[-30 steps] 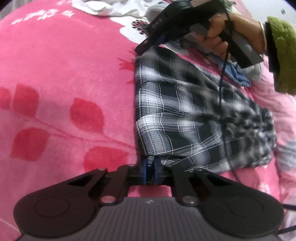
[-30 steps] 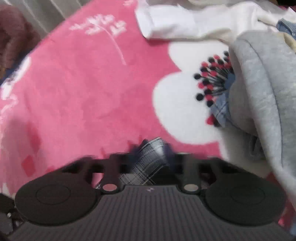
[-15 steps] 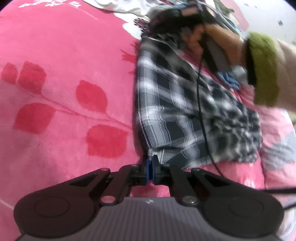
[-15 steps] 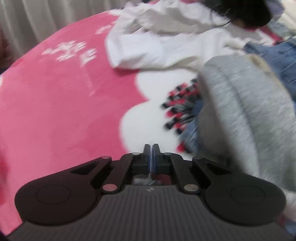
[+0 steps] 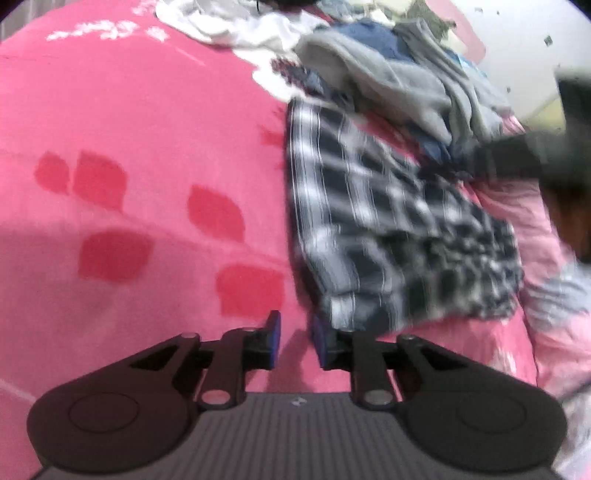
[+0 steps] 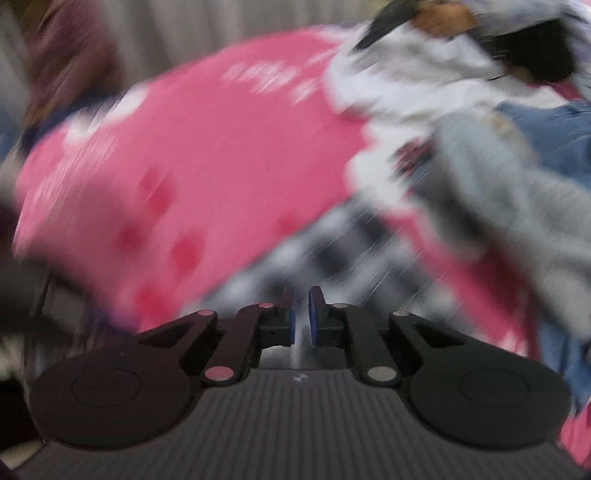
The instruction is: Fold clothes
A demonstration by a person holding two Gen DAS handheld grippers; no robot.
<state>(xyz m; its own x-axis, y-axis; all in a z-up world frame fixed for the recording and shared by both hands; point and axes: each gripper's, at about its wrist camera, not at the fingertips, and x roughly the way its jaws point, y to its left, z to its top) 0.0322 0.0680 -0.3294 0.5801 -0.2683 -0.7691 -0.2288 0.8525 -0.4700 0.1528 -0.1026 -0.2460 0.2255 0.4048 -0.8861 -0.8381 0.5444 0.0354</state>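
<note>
A black-and-white plaid garment lies folded on the pink blanket, running away from me on the right. My left gripper is open with nothing between its fingers, just left of the garment's near corner. In the blurred right wrist view the plaid garment lies just ahead of my right gripper, which is slightly open and holds nothing. The other hand-held gripper shows as a dark blur at the right edge of the left wrist view.
A pile of unfolded clothes sits beyond the plaid piece: a grey sweatshirt, a white garment and blue denim. Bare pink blanket with red leaf prints spreads to the left. A curtain hangs behind.
My left gripper has let go of the plaid garment's corner and opened. The right gripper has parted slightly and swung back fast, away from the garment's far end, which now lies flat.
</note>
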